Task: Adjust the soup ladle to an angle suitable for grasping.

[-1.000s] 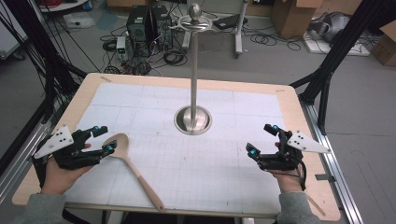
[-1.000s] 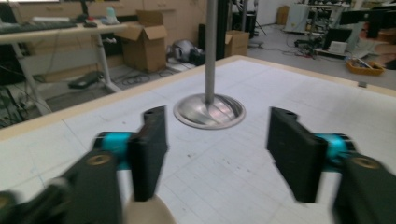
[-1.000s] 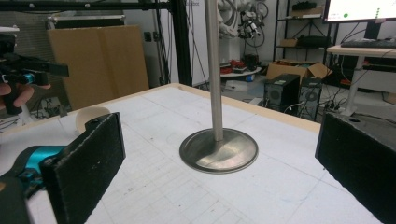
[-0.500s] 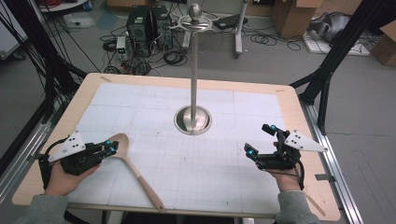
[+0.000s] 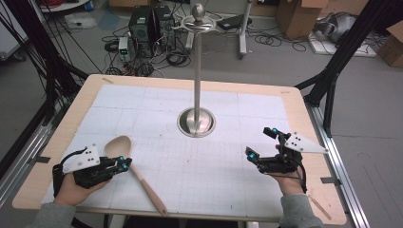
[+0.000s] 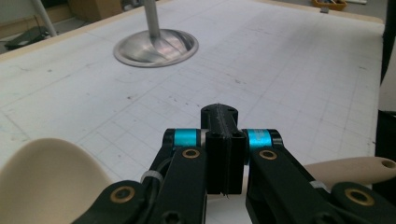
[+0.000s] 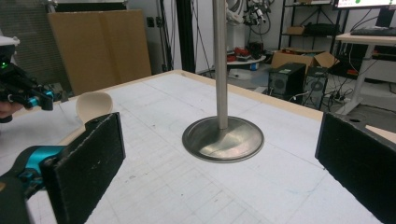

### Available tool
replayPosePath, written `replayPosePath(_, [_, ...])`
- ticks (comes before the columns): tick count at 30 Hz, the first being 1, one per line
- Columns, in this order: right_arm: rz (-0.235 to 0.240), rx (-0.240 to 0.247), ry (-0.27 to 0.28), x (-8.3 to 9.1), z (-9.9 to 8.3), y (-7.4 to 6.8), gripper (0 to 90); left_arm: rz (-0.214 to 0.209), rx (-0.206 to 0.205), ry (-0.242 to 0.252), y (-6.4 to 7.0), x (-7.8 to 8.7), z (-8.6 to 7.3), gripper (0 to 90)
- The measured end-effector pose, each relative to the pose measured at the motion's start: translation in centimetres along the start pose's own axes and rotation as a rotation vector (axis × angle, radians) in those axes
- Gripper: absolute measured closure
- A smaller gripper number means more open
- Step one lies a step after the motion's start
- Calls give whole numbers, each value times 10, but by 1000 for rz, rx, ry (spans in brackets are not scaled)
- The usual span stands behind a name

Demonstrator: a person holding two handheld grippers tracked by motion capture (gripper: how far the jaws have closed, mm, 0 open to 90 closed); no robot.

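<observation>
Left gripper (image 5: 124, 163) at the near left of the table, jaws pressed together with nothing between them, tips poised just above the neck of the wooden spoon (image 5: 135, 171). Seen in the left gripper view (image 6: 219, 140) with the closed jaws in the middle, pale bowl of the spoon (image 6: 46, 177) at lower left, handle end with its hanging hole at right. One spoon only, lying flat on the white gridded mat (image 5: 166, 118), bowl toward the far left, handle running to the near edge. Whether the jaw tips touch the wood: cannot tell.

Right gripper (image 5: 261, 145) at the near right, held in one hand, jaws spread wide and empty, well apart from the spoon. In the right gripper view, two black padded jaws at either side, the stand between them farther off.

Two grippers, two hands, one spoon, one stand.

Farther on, one metal stand (image 5: 196, 71) near the centre of the mat: round base, upright pole, ball on top.

Beyond the table (image 5: 304, 118), floor with cables, computer cases and cardboard boxes
</observation>
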State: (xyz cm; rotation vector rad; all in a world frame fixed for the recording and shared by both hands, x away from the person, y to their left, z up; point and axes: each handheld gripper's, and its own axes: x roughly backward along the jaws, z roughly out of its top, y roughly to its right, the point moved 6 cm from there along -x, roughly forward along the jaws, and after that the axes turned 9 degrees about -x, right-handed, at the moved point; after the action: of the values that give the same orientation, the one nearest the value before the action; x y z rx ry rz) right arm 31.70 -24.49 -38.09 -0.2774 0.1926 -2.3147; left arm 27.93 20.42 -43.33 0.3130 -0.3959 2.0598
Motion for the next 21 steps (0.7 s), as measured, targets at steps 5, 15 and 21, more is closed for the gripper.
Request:
replayPosePath(5, [1, -7, -14, -3, -2, 0, 1, -8, 2, -10, 10, 1, -3, 897])
replayPosePath(15, [-4, -10, -16, -3, -3, 2, 1, -130, -44, -58, 37, -9, -10, 897])
replayPosePath(21, [-1, -5, -19, -4, -4, 2, 1, -181, -62, -82, 51, -15, -16, 897])
